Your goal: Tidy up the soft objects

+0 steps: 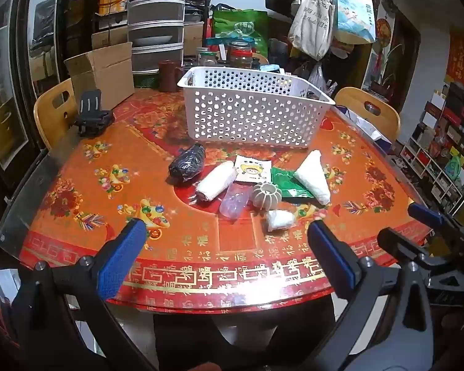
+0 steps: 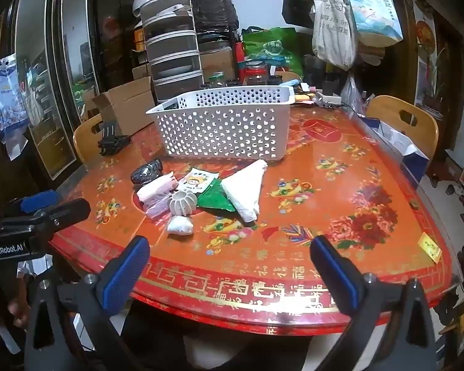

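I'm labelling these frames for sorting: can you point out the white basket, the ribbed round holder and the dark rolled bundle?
white basket (image 1: 244, 114), left wrist view, front perforated wall.
ribbed round holder (image 1: 266, 195), left wrist view, ribbed side.
dark rolled bundle (image 2: 147, 170), right wrist view, middle of the roll.

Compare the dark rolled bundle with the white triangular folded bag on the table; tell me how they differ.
The dark rolled bundle is black with pale speckles; the white triangular folded bag is plain white. The bundle is a stubby roll; the bag is a flat folded triangle. The bundle lies at the left end of the cluster, the bag at the right, partly over a green packet. Both lie on the table before the white basket, untouched.
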The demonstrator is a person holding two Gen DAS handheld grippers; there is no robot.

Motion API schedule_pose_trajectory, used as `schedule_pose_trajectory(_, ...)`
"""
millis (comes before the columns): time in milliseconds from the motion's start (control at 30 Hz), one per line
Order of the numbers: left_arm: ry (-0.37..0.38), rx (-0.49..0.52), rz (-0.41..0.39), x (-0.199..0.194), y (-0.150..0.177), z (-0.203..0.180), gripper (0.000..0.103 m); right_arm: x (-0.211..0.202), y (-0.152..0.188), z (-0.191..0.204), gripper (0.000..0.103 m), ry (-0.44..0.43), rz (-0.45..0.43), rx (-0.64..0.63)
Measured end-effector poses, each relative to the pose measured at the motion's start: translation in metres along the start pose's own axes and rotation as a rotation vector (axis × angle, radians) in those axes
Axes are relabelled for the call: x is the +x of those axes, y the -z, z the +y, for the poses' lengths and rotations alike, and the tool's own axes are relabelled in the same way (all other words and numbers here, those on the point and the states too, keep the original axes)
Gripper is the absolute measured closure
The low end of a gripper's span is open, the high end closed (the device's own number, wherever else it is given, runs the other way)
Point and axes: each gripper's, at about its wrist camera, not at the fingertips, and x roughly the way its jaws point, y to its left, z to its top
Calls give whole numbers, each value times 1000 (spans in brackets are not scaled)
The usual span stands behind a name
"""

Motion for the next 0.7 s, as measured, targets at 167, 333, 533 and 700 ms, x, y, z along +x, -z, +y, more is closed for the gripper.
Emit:
schedule_pose_trajectory(167, 12, -7, -6, -2, 1, -1, 0, 1, 0, 1, 0, 3, 0, -4)
schedule_pose_trajectory(333, 18, -4, -9, -1, -1, 1, 0, 1, 0, 1, 0, 2, -2, -5)
schedule_pose_trajectory(533, 17, 11, -23, -6, 0, -1, 0, -1, -1, -2, 0, 0, 0, 0)
schedule_pose_trajectory(700, 15, 19, -27, -7, -1, -4, 0, 1, 0, 1, 0, 13, -4, 0)
